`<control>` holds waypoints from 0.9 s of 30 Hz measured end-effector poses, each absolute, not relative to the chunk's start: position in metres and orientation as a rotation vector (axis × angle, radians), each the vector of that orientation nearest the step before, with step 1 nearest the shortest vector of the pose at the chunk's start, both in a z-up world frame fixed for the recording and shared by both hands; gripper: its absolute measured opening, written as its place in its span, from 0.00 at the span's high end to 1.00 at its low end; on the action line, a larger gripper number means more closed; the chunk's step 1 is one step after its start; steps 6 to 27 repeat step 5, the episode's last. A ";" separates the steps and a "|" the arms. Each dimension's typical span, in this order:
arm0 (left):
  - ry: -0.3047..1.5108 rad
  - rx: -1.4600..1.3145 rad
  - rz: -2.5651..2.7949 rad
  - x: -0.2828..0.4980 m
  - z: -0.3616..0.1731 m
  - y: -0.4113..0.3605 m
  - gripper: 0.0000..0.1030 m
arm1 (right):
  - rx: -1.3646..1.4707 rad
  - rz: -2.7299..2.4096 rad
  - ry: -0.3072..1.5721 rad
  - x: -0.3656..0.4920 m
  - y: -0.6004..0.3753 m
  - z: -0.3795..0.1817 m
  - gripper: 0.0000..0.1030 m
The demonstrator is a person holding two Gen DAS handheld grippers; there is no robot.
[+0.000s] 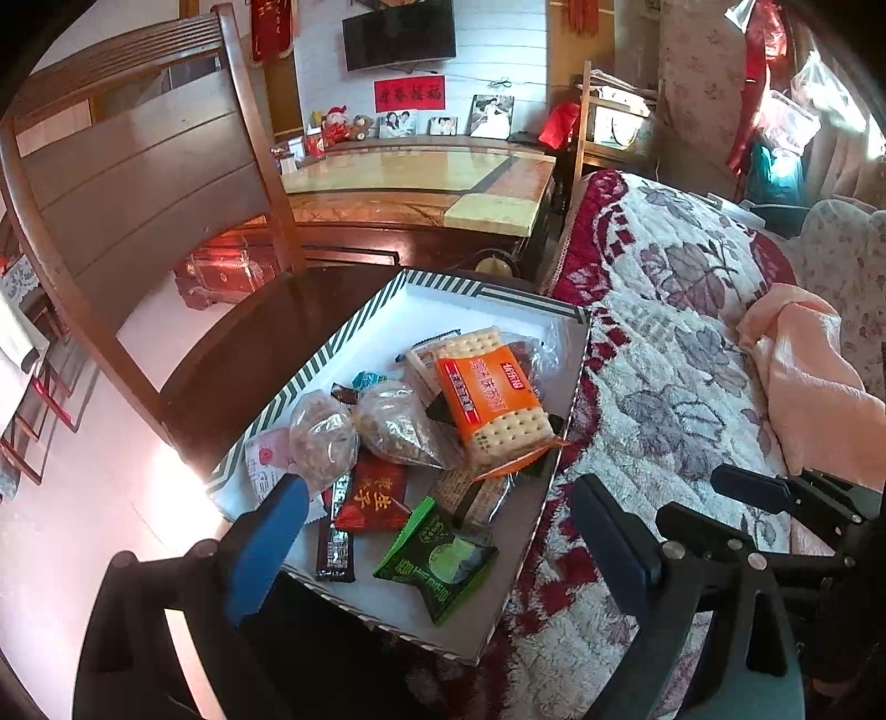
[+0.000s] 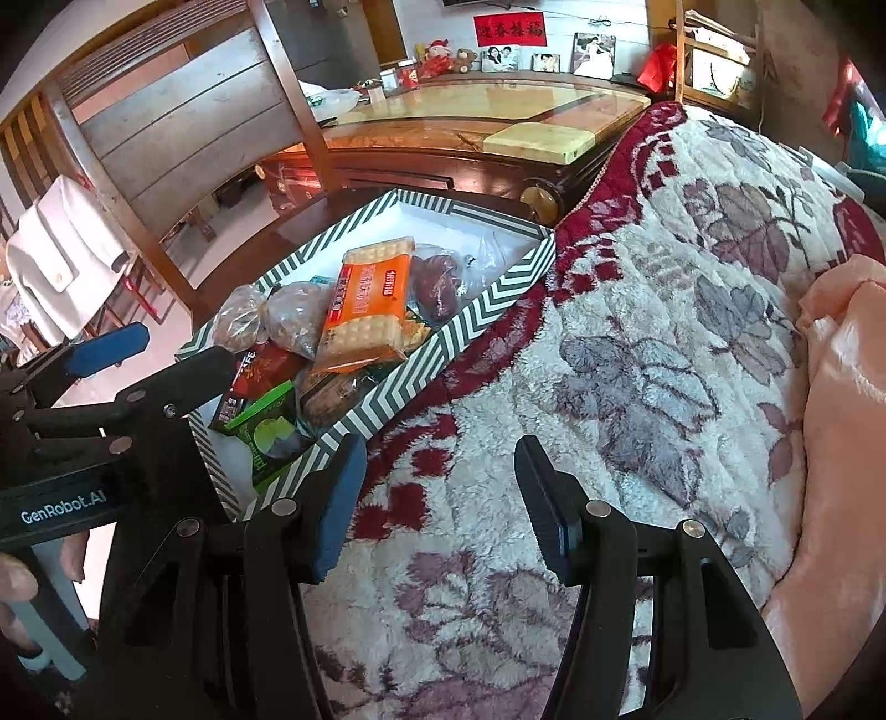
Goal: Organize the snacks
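Snacks piled in striped tray (image 1: 310, 382) on chair (image 1: 221, 354), beside blanket (image 1: 664, 343); orange crackers (image 1: 493, 396) on top, green pack (image 1: 437, 556) nearest. L gripper (image 1: 437, 531) spread over tray, empty. R gripper (image 2: 437, 504) spread above blanket, empty.

A striped cardboard box (image 1: 310, 382) sits on the dark wooden chair (image 1: 144, 183), just left of the floral fleece blanket (image 1: 664, 354). An orange cracker pack (image 1: 493, 399) lies on the snack pile inside, probably over two clear bags (image 1: 354, 426).

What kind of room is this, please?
Most likely a home living room: a wall television hangs above a long cabinet with framed family photos, and a floral blanket covers the seat beside the snack box.
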State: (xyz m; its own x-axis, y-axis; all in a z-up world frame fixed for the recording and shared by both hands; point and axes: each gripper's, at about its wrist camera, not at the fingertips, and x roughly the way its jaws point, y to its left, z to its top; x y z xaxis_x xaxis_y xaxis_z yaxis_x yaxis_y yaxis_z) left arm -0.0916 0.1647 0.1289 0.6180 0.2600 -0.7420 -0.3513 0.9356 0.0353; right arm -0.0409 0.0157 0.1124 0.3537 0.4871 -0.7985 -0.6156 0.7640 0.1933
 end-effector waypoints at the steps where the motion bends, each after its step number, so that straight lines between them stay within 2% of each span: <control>1: 0.834 -0.117 0.353 -0.091 0.129 0.164 0.06 | -0.147 0.715 0.978 -0.041 0.015 0.112 0.46; 27: 0.844 -0.124 0.345 -0.089 0.129 0.161 0.06 | -0.147 0.705 0.984 -0.041 0.009 0.111 0.46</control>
